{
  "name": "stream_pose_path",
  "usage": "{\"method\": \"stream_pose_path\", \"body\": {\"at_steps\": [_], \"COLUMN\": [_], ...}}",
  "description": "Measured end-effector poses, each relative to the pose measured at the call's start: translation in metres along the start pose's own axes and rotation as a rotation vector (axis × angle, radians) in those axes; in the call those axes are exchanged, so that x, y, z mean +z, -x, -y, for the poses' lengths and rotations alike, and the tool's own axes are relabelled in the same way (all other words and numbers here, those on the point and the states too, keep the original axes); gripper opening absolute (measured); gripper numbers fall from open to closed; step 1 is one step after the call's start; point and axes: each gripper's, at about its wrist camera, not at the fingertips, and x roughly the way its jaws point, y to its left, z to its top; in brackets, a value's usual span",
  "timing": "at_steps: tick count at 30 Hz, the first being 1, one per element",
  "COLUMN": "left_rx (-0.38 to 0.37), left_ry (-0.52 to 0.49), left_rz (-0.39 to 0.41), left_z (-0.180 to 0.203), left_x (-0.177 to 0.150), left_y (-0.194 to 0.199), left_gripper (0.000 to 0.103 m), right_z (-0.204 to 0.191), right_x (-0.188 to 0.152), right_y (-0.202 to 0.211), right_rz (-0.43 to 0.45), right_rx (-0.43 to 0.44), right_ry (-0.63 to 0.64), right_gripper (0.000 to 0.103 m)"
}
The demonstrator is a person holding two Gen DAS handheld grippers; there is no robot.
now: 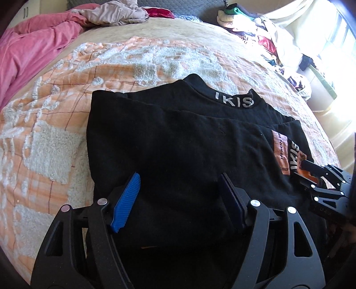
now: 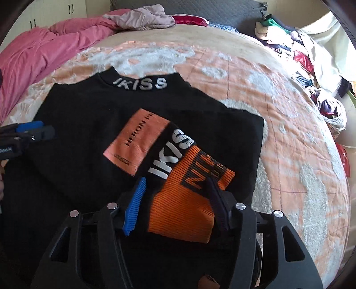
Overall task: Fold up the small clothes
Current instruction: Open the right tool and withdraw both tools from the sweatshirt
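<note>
A black sweater point(image 1: 178, 142) with "IKISS" on its collar lies on the bed, partly folded, its sleeves laid across the body. In the right wrist view the sweater point(image 2: 84, 124) shows an orange patch and an orange ribbed cuff point(image 2: 189, 211) on top. My left gripper point(image 1: 180, 193) is open, its blue pads spread over the sweater's near left part. My right gripper point(image 2: 178, 197) is open, its fingers on either side of the orange cuff. The right gripper also shows in the left wrist view point(image 1: 311, 175), and the left gripper shows in the right wrist view point(image 2: 35, 131).
The bed is covered by an orange and white fuzzy blanket point(image 1: 66, 106). A pink duvet point(image 1: 33, 49) lies at the far left. A heap of mixed clothes point(image 2: 300, 53) sits at the far right by the bright window. A beige garment point(image 2: 142, 17) lies at the head.
</note>
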Motion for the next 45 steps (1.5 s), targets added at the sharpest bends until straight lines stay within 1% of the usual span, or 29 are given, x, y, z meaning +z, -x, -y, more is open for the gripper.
{"method": "stream_pose_path", "body": {"at_steps": [1, 6, 8, 10, 11, 12, 13, 17, 19, 20, 22, 26, 27, 28, 31, 38, 45], "left_rx": [0.0, -0.004, -0.003, -0.006, -0.01, -0.01, -0.011, -0.015, -0.02, -0.026, -0.029, -0.033, -0.034, -0.034, -0.043, -0.027, -0.025], "left_ry": [-0.002, 0.0, 0.003, 0.008, 0.01, 0.014, 0.018, 0.029, 0.034, 0.037, 0.039, 0.048, 0.051, 0.052, 0.06, 0.058, 0.05], "left_rz": [0.0, 0.001, 0.007, 0.015, 0.019, 0.023, 0.026, 0.034, 0.04, 0.043, 0.052, 0.076, 0.082, 0.086, 0.102, 0.151, 0.163], "left_z": [0.0, -0.001, -0.001, -0.001, -0.001, -0.001, -0.001, 0.0, 0.001, 0.001, 0.002, 0.004, 0.005, 0.005, 0.007, 0.01, 0.01], "left_x": [-0.001, -0.004, -0.006, -0.008, -0.009, -0.009, -0.01, -0.011, -0.012, -0.012, -0.012, -0.014, -0.014, -0.014, -0.015, -0.017, -0.029], "left_y": [0.001, 0.005, 0.009, 0.013, 0.015, 0.016, 0.016, 0.02, 0.023, 0.025, 0.031, 0.044, 0.048, 0.05, 0.06, 0.084, 0.104], "left_gripper": [0.065, 0.065, 0.065, 0.067, 0.068, 0.068, 0.068, 0.069, 0.073, 0.076, 0.078, 0.083, 0.086, 0.09, 0.093, 0.093, 0.093], "right_z": [0.002, -0.005, -0.005, -0.002, -0.001, 0.001, 0.003, 0.006, 0.007, 0.007, 0.009, 0.011, 0.011, 0.012, 0.012, 0.009, 0.003], "right_x": [0.001, -0.002, -0.002, -0.002, -0.002, -0.001, -0.001, 0.001, 0.001, 0.001, 0.002, 0.003, 0.003, 0.003, 0.003, 0.0, -0.007], "right_y": [0.001, 0.008, 0.016, 0.024, 0.028, 0.032, 0.037, 0.051, 0.059, 0.063, 0.069, 0.082, 0.086, 0.089, 0.099, 0.126, 0.155], "right_rz": [-0.001, 0.02, 0.034, 0.051, 0.058, 0.066, 0.078, 0.11, 0.132, 0.141, 0.16, 0.197, 0.207, 0.215, 0.239, 0.313, 0.363], "right_rx": [0.005, -0.024, -0.006, 0.03, 0.045, 0.06, 0.077, 0.097, 0.105, 0.108, 0.117, 0.132, 0.133, 0.135, 0.137, 0.146, 0.163], "right_ry": [-0.015, 0.002, -0.006, -0.034, -0.047, -0.063, -0.081, -0.11, -0.12, -0.126, -0.137, -0.151, -0.155, -0.155, -0.156, -0.146, -0.12], "right_gripper": [0.055, 0.057, 0.057, 0.058, 0.059, 0.064, 0.067, 0.071, 0.078, 0.08, 0.088, 0.092, 0.095, 0.095, 0.096, 0.097, 0.098]}}
